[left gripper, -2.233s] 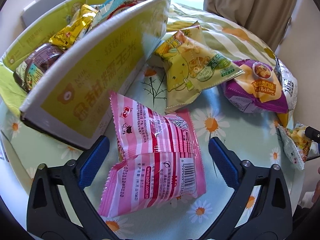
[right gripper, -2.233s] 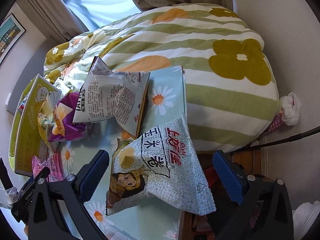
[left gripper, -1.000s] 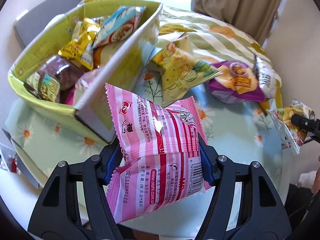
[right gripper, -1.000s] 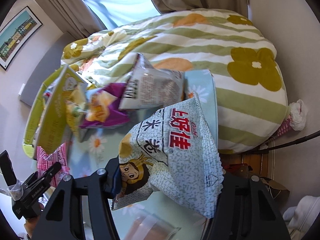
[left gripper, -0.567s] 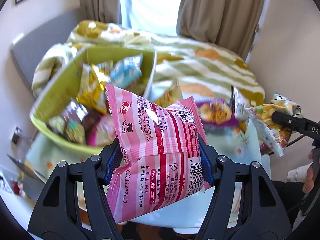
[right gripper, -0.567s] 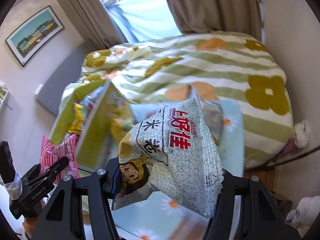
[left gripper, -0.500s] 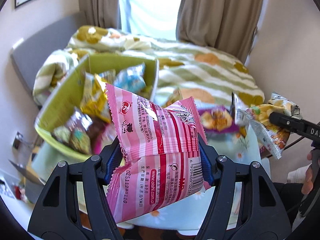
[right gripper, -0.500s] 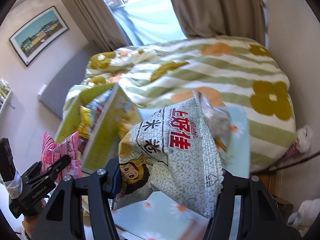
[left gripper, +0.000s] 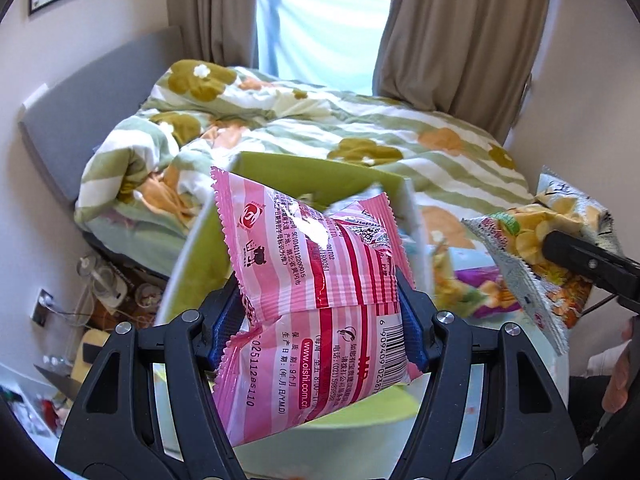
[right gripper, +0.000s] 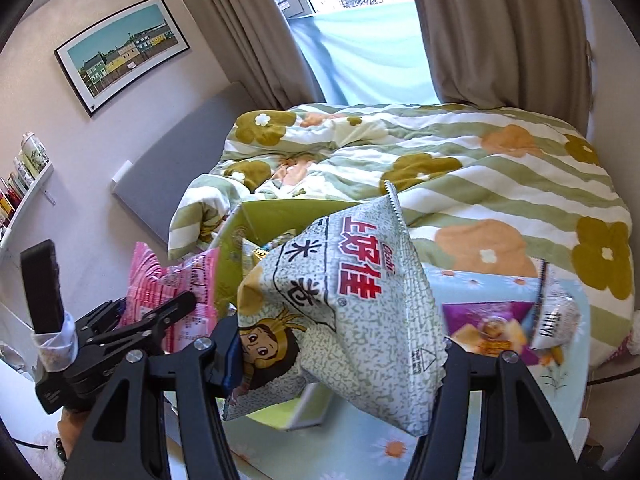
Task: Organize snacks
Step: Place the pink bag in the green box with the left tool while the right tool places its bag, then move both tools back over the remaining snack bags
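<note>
My left gripper [left gripper: 316,320] is shut on a pink striped snack bag [left gripper: 316,296] and holds it up over the green cardboard box [left gripper: 200,264]. My right gripper [right gripper: 340,356] is shut on a grey-white speckled snack bag [right gripper: 348,304] with a cartoon face and holds it above the same box [right gripper: 272,216]. The pink bag [right gripper: 176,284] and left gripper also show at the left of the right wrist view. The grey-white bag [left gripper: 536,256] shows at the right of the left wrist view. The held bags hide most of the box's contents.
A purple snack bag [right gripper: 484,324] and a silver-white bag [right gripper: 556,320] lie on the daisy-print table [right gripper: 472,284] right of the box. A bed with a green striped flowered duvet [right gripper: 460,168] lies behind the table. Clutter sits on the floor at the left [left gripper: 104,284].
Both grippers closed on their bags, lifted them off the table and carried them over the green box. The view has tilted up toward the bed and window.
</note>
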Tool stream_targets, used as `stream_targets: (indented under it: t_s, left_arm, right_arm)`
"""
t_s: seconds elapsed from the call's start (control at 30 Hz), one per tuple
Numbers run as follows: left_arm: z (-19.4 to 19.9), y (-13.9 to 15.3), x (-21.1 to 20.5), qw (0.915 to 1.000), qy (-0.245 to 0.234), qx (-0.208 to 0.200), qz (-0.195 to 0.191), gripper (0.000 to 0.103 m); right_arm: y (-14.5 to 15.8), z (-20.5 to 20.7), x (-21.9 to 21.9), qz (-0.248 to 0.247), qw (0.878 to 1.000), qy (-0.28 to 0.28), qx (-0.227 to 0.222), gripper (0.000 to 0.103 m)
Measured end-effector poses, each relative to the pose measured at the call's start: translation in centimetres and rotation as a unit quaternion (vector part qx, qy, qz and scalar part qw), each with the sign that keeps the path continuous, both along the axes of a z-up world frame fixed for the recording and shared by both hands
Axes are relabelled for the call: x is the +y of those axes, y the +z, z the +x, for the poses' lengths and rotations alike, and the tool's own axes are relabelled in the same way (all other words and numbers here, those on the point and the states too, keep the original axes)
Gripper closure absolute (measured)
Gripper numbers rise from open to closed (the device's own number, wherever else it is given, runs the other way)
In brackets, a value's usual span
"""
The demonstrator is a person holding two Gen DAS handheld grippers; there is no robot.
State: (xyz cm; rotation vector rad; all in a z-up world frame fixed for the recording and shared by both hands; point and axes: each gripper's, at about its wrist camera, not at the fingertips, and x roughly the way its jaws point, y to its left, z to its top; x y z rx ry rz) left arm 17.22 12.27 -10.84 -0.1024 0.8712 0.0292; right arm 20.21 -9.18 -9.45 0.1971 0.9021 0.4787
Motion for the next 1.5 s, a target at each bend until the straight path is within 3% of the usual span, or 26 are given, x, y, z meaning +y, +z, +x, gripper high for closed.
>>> stream_targets:
  t_s: [0.1,0.17,0.23,0.67,1.0,1.03,1.13,1.5]
  left_arm:
    - [1.5,-1.3,2.5,0.9998,-0.013,0.016,-0.001,0.037]
    - [2.4,-2.5,3.9,0.9991,-0.026,0.032,-0.007,0.025]
    - [2.8,-3.3,4.8,0.9989,-0.027,0.038,-0.007,0.0]
    - [-0.1,-3.2,9.8,0.9985,-0.023,0.031,-0.039,0.0]
    - [0.0,-3.4,10.2,0.9985,-0.041,0.035,-0.009,0.0]
    - [0.0,-3.5,10.1,0.9984,-0.043,0.036,-0.007,0.0]
    - [0.2,-3.8,10.1,0.998,-0.048,0.04,-0.002,0.0]
    - [-0.4,-4.3,8.5,0.9973,-0.055,0.047,0.003,0.0]
  right_arm:
    - [-0.4,0.7,2.8,-0.002,1.0,0.002,0.008,0.046]
    - [-0.8,0.8,4.2,-0.006,1.0,0.002,0.014,0.046]
    - [-1.2,0.8,5.3,-0.009,1.0,0.002,0.02,0.046]
    - [-3.8,1.3,9.9,-0.053,0.996,0.022,0.065,0.046]
    - [-5.6,3.9,12.6,-0.063,0.994,0.004,0.086,0.043]
    - [-5.8,4.1,12.6,-0.065,0.994,-0.004,0.088,0.038]
    - [-6.0,4.1,11.9,-0.06,0.995,-0.032,0.077,0.0]
    - [-5.3,1.3,9.2,-0.059,0.996,-0.045,0.049,0.0]
